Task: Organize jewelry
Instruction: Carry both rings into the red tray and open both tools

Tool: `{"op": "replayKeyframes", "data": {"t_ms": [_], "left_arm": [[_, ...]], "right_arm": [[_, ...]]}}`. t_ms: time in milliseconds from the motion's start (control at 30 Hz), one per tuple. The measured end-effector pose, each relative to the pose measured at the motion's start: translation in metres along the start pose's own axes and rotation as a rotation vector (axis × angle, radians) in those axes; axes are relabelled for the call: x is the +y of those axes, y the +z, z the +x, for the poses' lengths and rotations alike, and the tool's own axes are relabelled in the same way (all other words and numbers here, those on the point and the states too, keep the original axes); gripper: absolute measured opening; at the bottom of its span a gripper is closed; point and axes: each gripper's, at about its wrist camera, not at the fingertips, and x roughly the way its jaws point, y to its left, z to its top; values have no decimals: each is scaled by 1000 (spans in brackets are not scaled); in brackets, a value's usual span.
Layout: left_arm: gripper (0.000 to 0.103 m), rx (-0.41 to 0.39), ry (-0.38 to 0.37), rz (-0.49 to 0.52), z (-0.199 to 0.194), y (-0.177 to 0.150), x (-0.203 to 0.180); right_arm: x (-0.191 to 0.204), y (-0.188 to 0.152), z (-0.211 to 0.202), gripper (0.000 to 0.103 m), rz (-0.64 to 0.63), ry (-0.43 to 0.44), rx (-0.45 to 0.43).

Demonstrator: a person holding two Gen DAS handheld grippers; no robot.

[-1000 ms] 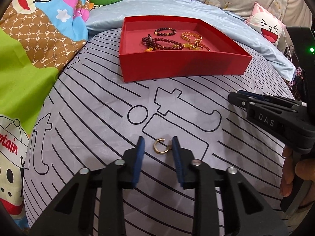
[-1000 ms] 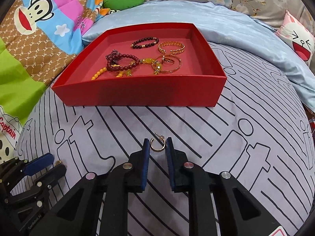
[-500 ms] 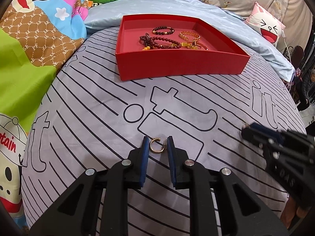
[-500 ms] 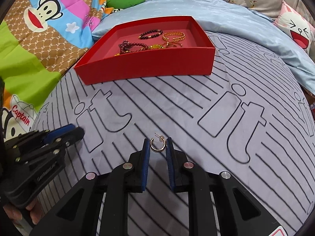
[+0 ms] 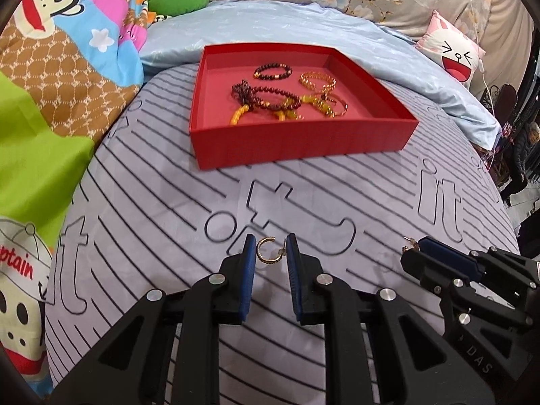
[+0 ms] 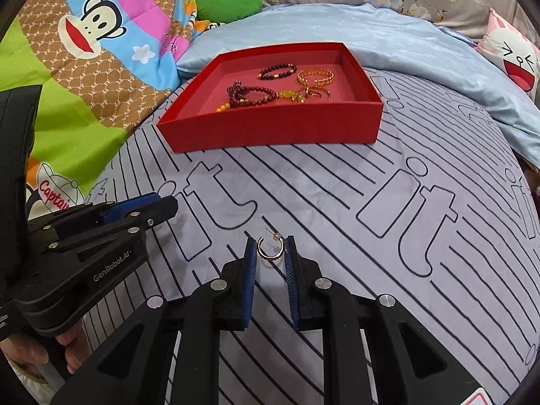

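Left wrist view: left tongs (image 5: 269, 253) narrowed around a small gold C-shaped hoop earring (image 5: 269, 253); blue pads sit close on both sides, hoop looks pinched and lifted off the grey striped bedsheet (image 5: 152, 202), though contact on the left pad is hard to confirm. Right tongs (image 5: 416, 253) visible at right edge, a second gold hoop earring (image 5: 411, 245) at their tip. Open red cardboard box (image 5: 297, 141) sits further up the bed, already holding dark bead bracelets (image 5: 266, 91) and gold chain bangles (image 5: 319, 82).

Right wrist view: right tongs (image 6: 271, 251) closed down on the rose-gold hoop earring with post (image 6: 271, 250), both pads touching it. Left tongs (image 6: 162, 204) at left, well apart.

Step in hand: both earrings gripped, transport to box pending. Next move calls for carrying each over the box's near wall, then releasing above bare floor, away from the bracelets.
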Motion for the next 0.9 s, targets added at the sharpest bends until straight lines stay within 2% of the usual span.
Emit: {"op": "replayKeyframes", "data": {"t_ms": [367,600,900], "left_arm": [[18,-55,-15,25,4,52,-14],[18,-103,-19,49,8,93,-23],[18,-151,17,72,28,155,-21]], "right_arm": [[-11,41,-1,16,-1,-13,-64],[-15,89,5,16,-22,-23,-128],[-20,155,29,16,-36,-26,-180]]}}
